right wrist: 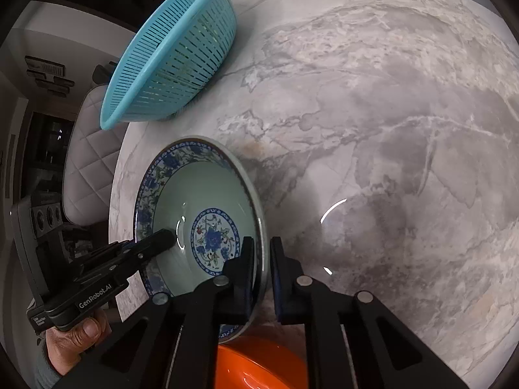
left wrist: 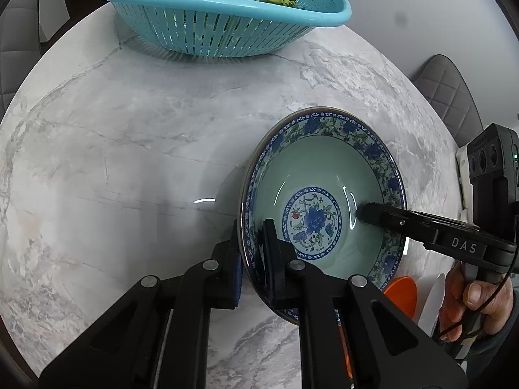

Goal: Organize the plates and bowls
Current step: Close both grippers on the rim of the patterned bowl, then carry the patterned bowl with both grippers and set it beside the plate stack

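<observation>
Clamping my left gripper (left wrist: 251, 243) and right gripper (right wrist: 262, 259) on opposite rims of bowl (left wrist: 321, 194), mouth up on table (left wrist: 129, 162).

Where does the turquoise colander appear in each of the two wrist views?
Left wrist view: the colander sits at the top centre, holding green leaves.
Right wrist view: the colander is at the upper left, tilted in the picture.
Shared landmark: the blue floral bowl.
</observation>
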`<action>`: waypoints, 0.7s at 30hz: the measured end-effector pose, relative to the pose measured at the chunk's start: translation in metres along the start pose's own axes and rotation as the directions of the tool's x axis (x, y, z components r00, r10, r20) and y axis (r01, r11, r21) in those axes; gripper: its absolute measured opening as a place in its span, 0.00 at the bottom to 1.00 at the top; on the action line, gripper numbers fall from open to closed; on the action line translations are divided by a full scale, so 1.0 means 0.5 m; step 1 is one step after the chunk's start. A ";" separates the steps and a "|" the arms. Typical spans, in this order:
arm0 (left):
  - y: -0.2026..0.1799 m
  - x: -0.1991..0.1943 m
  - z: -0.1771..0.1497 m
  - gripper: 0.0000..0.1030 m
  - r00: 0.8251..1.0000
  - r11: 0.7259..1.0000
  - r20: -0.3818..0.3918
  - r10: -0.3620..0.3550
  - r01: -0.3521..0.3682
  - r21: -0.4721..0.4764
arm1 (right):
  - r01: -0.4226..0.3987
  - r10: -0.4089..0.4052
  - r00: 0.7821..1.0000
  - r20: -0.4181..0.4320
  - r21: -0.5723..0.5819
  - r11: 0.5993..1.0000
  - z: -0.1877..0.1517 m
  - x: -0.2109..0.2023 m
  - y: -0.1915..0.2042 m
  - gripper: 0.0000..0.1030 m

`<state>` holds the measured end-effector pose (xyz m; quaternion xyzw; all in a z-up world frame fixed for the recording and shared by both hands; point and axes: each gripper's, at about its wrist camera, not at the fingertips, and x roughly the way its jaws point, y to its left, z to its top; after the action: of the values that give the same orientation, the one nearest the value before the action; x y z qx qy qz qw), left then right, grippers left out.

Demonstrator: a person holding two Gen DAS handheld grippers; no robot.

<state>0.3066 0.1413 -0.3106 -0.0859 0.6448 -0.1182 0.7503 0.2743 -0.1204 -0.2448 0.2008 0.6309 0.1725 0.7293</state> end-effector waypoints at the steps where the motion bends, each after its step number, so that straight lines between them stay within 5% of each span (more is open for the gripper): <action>1: -0.002 -0.001 -0.001 0.09 1.000 1.000 0.000 0.001 -0.001 -0.001 | 0.004 -0.004 1.000 0.001 0.001 1.000 0.000 0.000 0.001 0.09; 12: 0.015 -0.099 -0.042 0.09 0.999 1.000 0.047 -0.011 0.012 -0.028 | -0.006 0.007 0.999 0.037 -0.014 1.000 -0.008 -0.030 0.047 0.09; 21: 0.077 -0.257 -0.219 0.09 0.994 0.998 0.113 0.005 0.002 -0.064 | -0.027 0.033 0.999 0.039 -0.153 0.988 -0.123 -0.068 0.182 0.09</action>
<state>0.1828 0.2175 -0.2167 -0.1161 0.6047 -0.0918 0.7825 0.2086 -0.0547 -0.1767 0.1574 0.5977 0.2269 0.7527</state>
